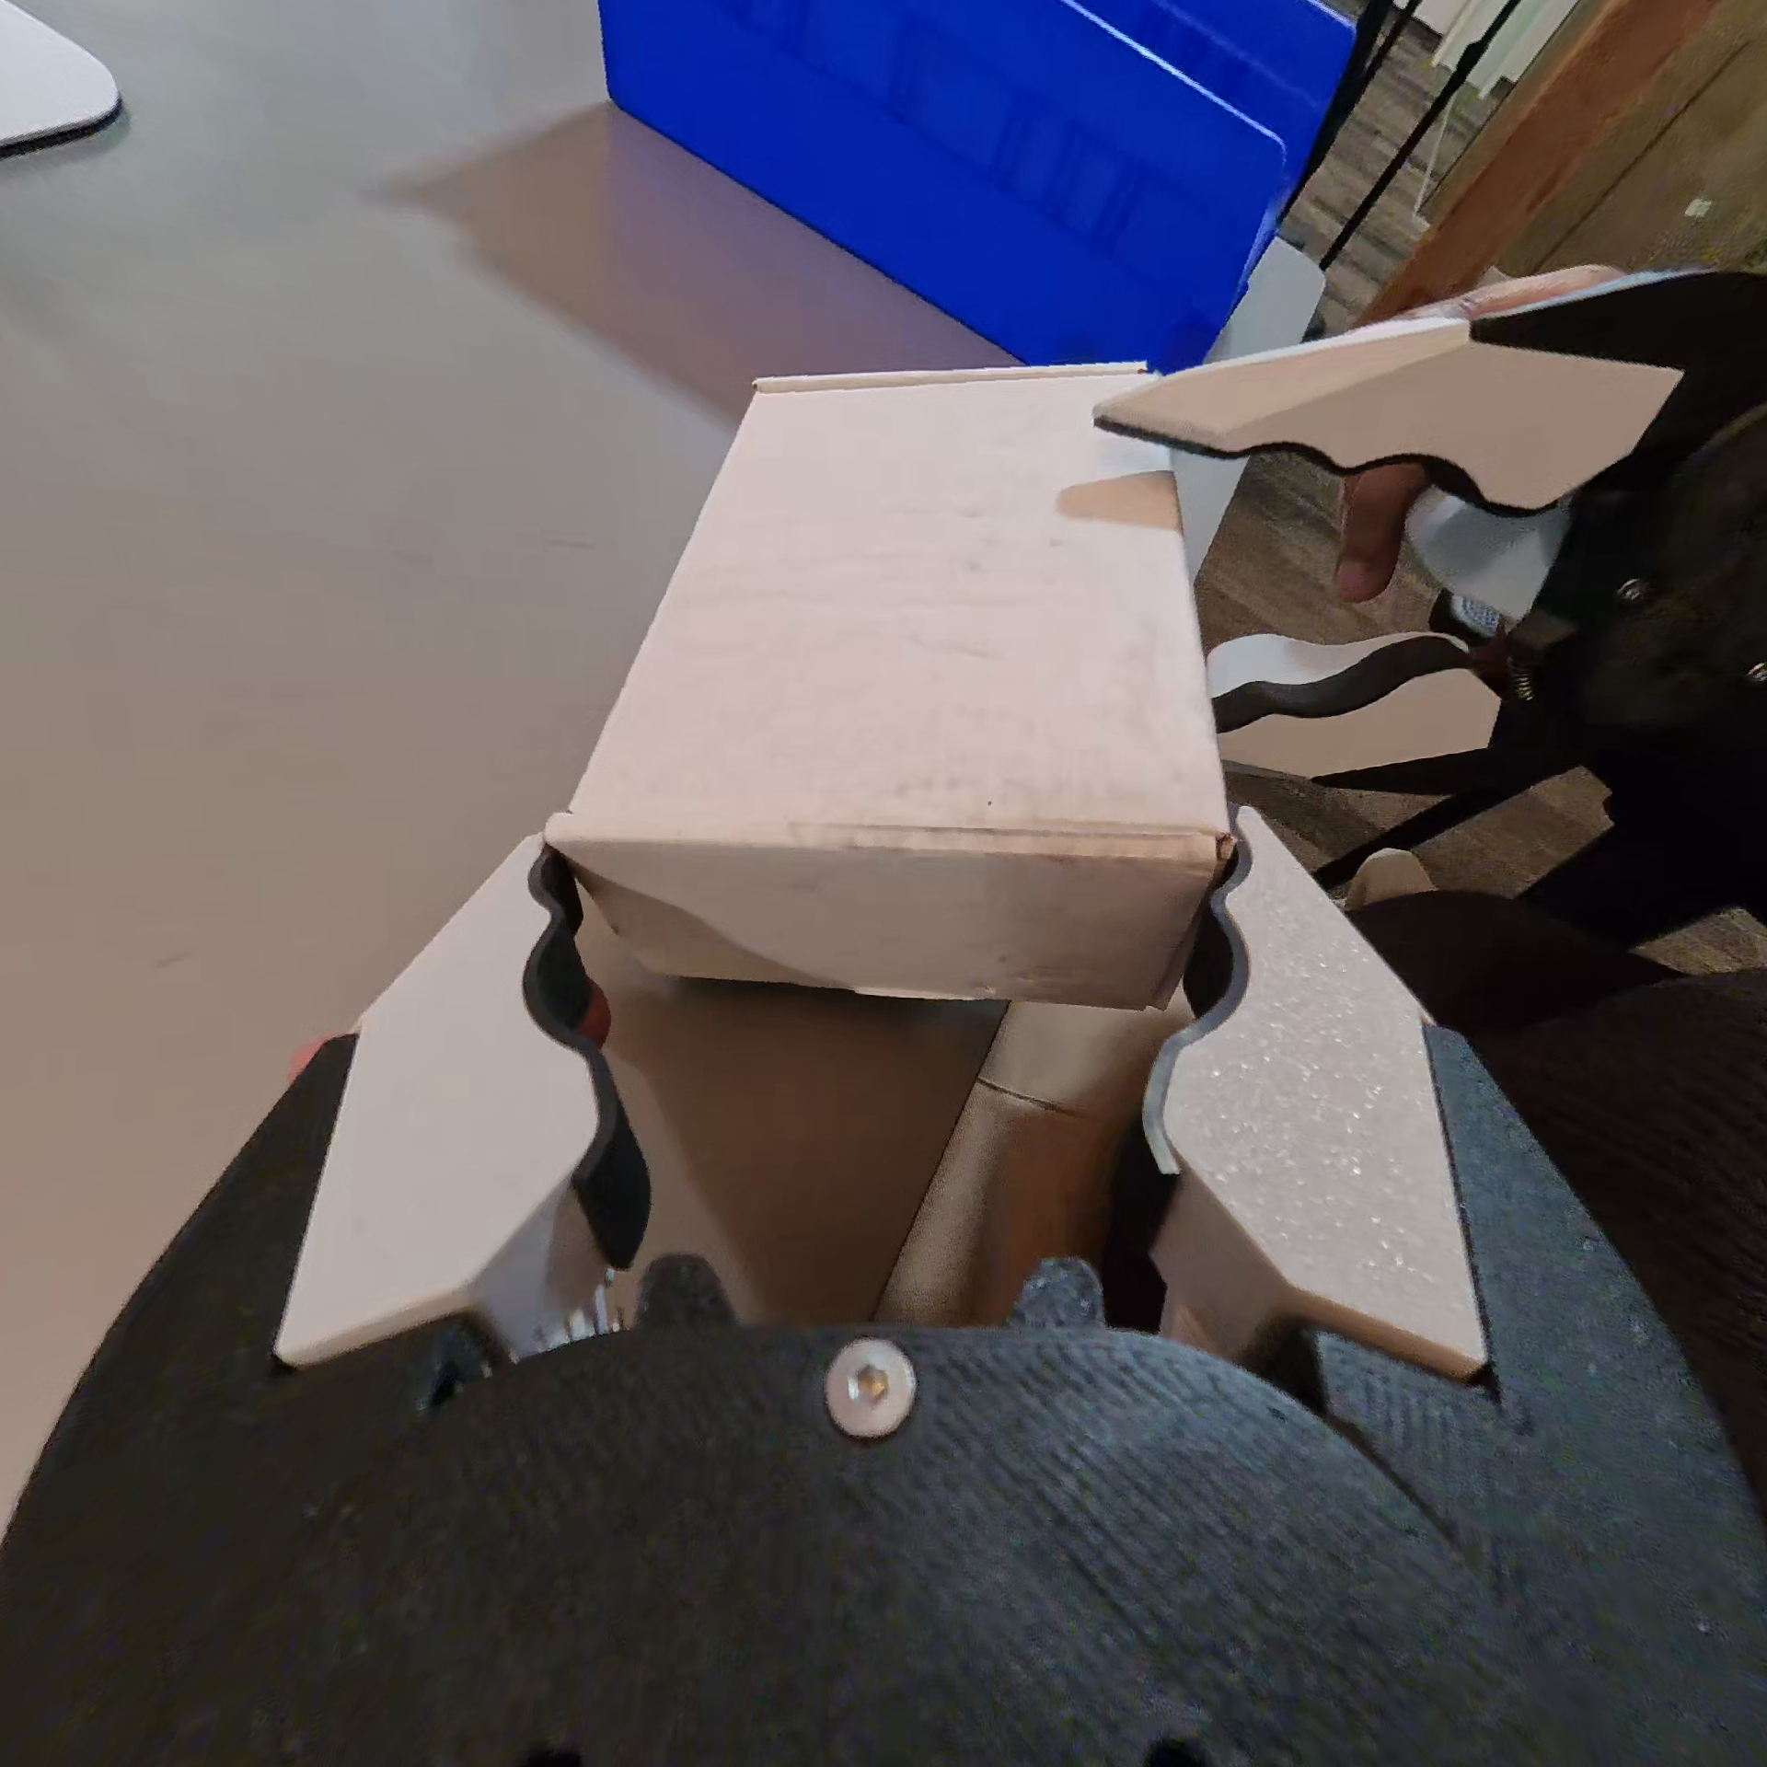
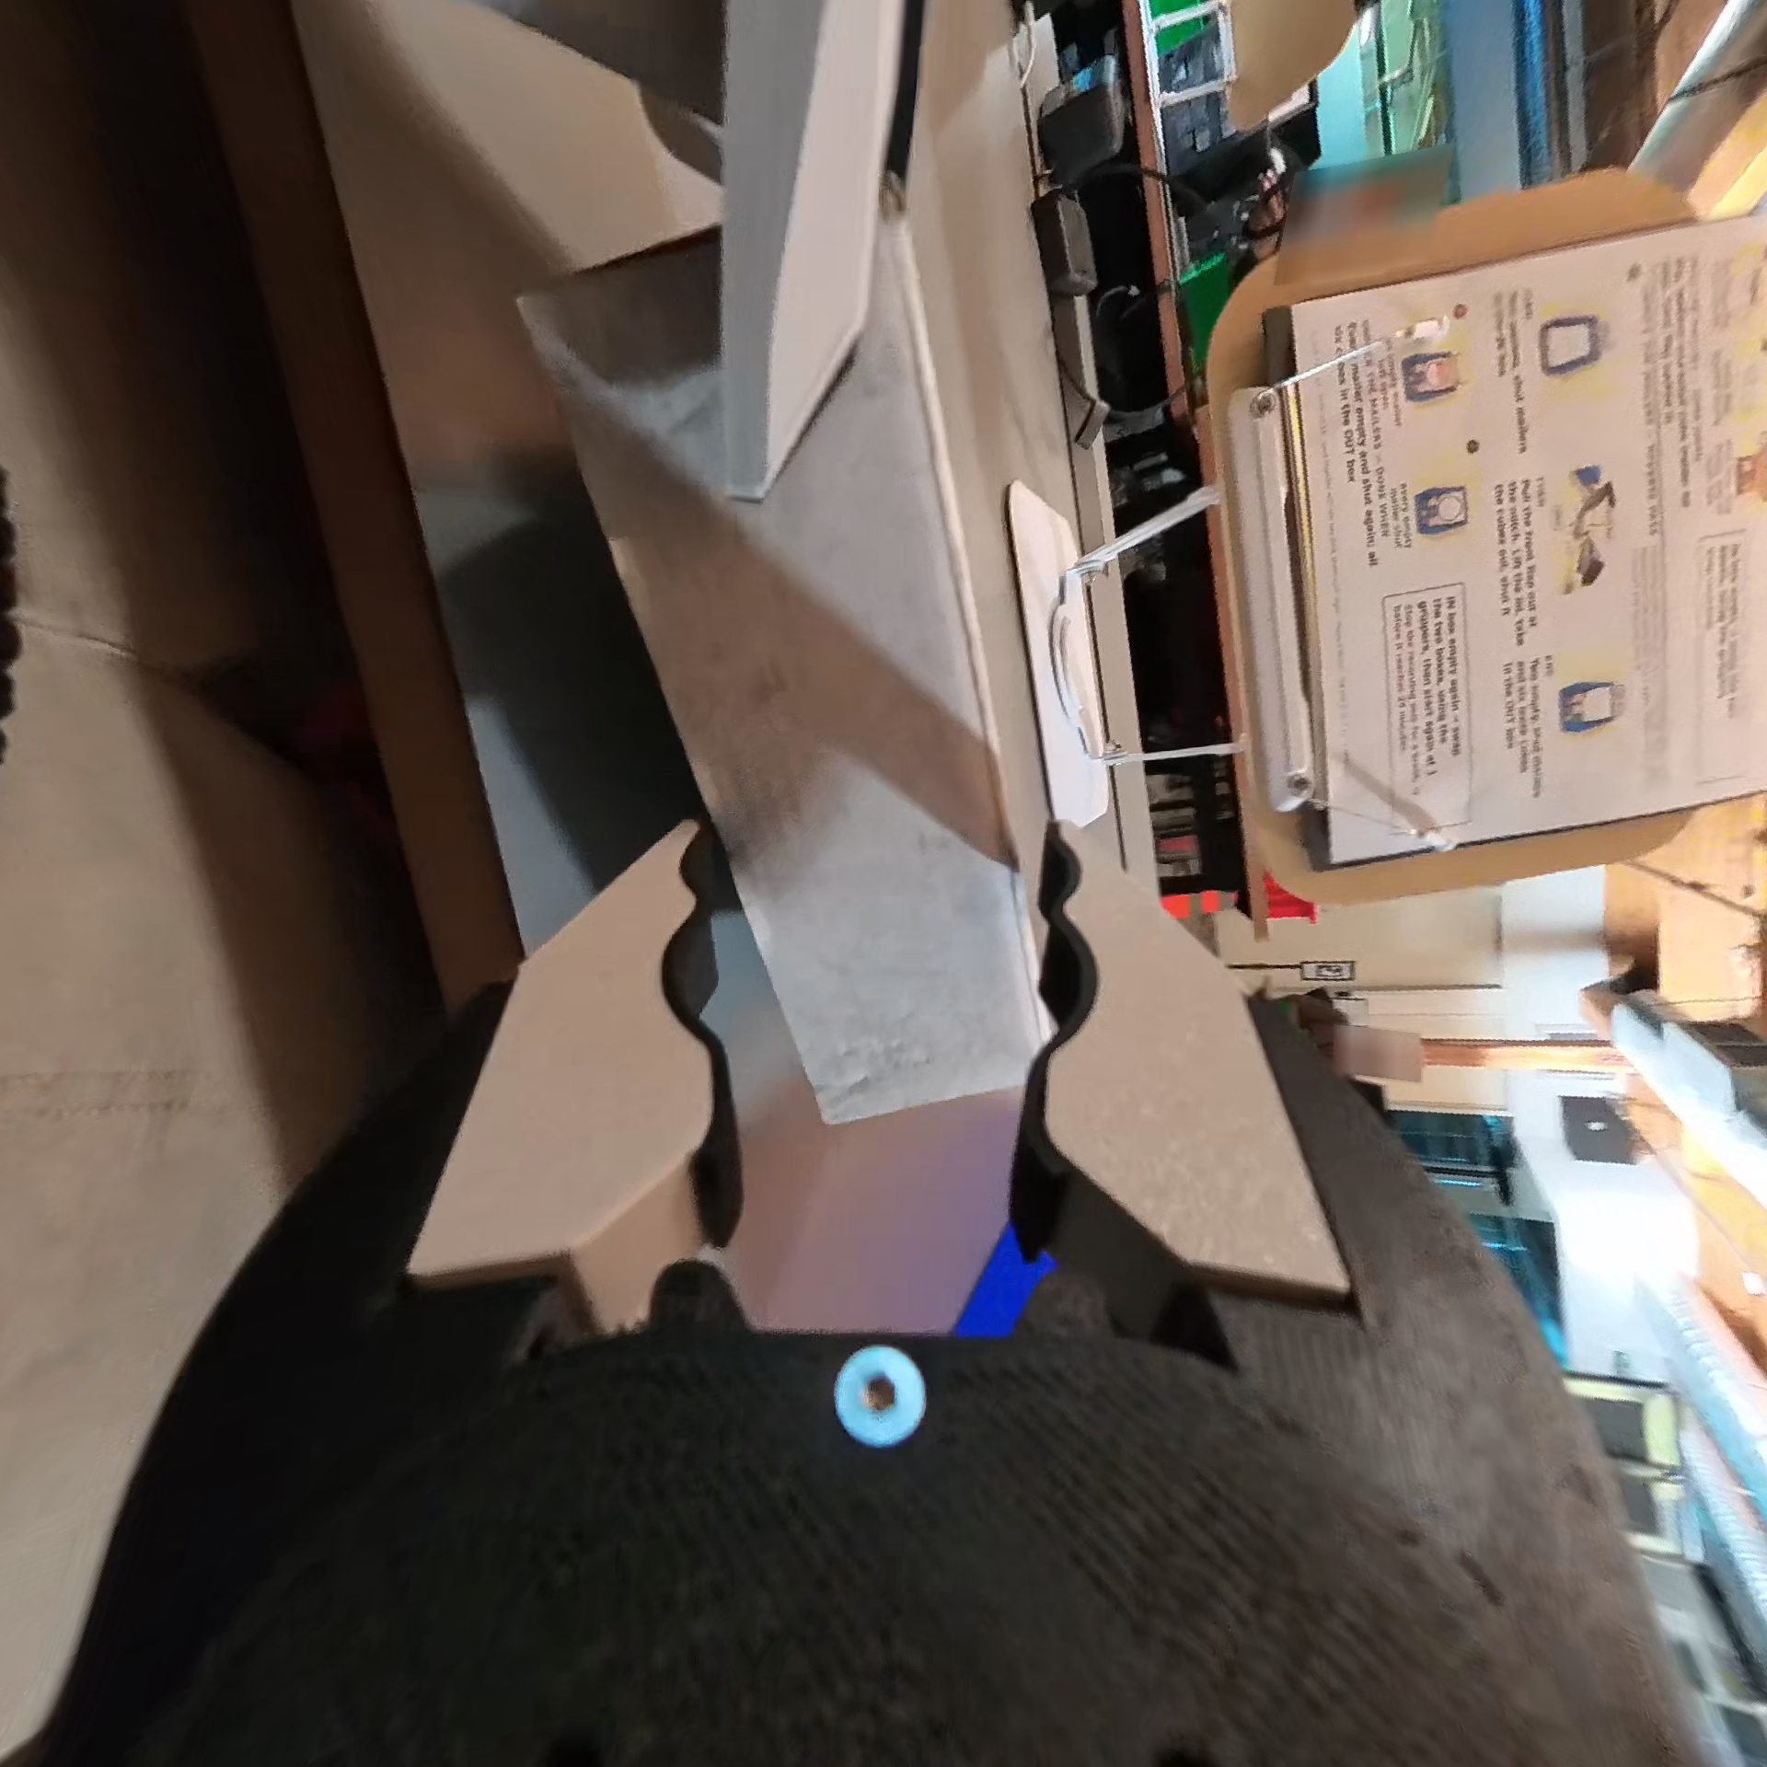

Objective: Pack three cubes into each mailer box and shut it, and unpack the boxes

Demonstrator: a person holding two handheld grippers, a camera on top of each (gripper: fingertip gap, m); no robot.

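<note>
Left gripper (image 1: 884, 918), jaws clamped on the near end of a shut, unmarked mailer box (image 1: 889, 650) at the table (image 1: 287, 478) edge; right gripper (image 1: 1195, 564) spread wide at its far corner; blue bin (image 1: 956, 143) behind; printed sheet (image 2: 1530, 535) on a stand beyond.

Both tools share one build. The left gripper (image 1: 889, 918) has a rough black printed body with a silver hex screw (image 1: 869, 1386) at its centre, and two pale angular fingers (image 1: 449, 1100) edged with wavy black rubber. The right gripper (image 2: 875, 942) has the same tan fingers (image 2: 574, 1080), black body and a washer-ringed screw (image 2: 880, 1396).
</note>
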